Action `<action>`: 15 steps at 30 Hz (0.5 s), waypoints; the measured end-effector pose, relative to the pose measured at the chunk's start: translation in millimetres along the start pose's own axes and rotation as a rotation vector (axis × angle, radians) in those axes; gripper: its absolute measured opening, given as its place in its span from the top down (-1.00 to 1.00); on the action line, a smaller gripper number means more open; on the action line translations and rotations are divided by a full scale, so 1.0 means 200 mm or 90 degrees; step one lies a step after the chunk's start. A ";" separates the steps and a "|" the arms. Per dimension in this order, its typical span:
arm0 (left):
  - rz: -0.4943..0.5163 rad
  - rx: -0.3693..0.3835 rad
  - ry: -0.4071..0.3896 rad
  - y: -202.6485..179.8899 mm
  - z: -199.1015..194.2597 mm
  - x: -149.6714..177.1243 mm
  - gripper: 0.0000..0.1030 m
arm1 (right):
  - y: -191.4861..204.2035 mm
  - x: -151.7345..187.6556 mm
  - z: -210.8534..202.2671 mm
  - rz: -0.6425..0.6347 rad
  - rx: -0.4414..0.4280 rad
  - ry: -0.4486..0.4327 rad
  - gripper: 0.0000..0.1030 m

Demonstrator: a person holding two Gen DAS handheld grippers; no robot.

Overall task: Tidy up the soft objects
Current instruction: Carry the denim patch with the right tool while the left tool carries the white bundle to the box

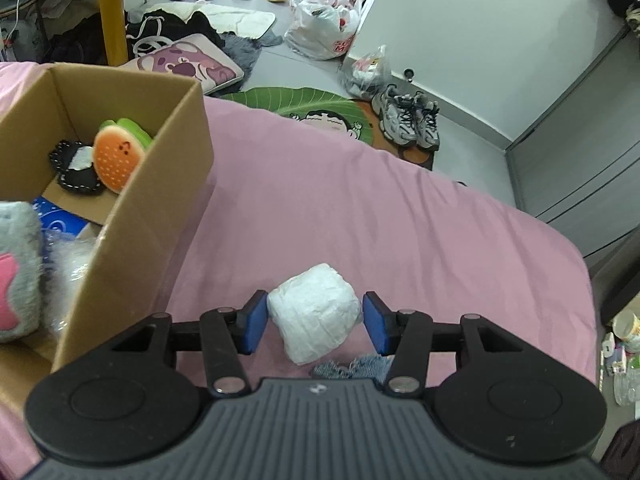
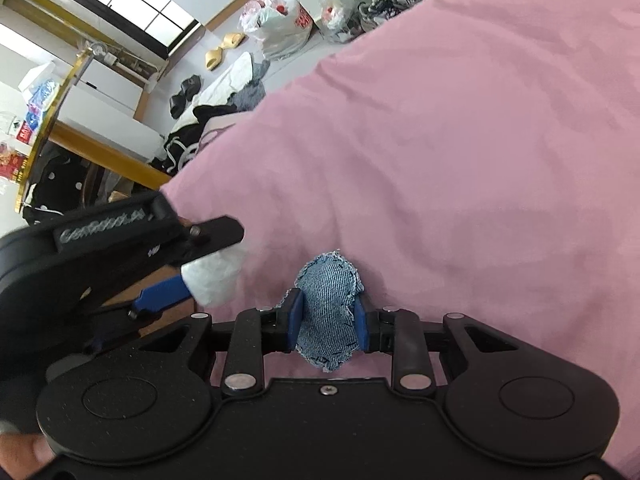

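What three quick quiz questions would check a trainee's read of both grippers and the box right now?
1. True or false: the right gripper is shut on the denim pad.
2. What sits between the left gripper's open pads? A) white bundle B) slipper C) sneaker
3. The orange plush slice lies inside the ____.

Key: 1 true. 2 A, the white bundle. 3 cardboard box.
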State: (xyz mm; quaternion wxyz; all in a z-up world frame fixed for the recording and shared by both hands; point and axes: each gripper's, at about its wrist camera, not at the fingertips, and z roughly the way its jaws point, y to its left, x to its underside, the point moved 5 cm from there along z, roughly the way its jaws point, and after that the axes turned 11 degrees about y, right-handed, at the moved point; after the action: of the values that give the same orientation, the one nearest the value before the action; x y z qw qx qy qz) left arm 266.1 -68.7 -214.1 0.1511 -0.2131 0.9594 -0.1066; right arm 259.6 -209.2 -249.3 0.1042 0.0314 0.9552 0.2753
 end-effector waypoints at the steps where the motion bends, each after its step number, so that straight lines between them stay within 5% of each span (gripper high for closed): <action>1: 0.000 0.002 -0.003 0.00 -0.02 0.01 0.02 | 0.01 0.00 -0.01 -0.005 0.002 -0.005 0.48; 15: 0.008 0.021 -0.063 0.05 -0.33 0.06 0.02 | 0.09 0.01 -0.12 -0.045 -0.021 -0.044 0.48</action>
State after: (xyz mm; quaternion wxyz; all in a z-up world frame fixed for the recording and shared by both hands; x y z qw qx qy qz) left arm 230.5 -55.0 -158.5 0.2021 -0.2098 0.9502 -0.1107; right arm 252.9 -207.2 -220.3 0.1475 0.0057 0.9467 0.2862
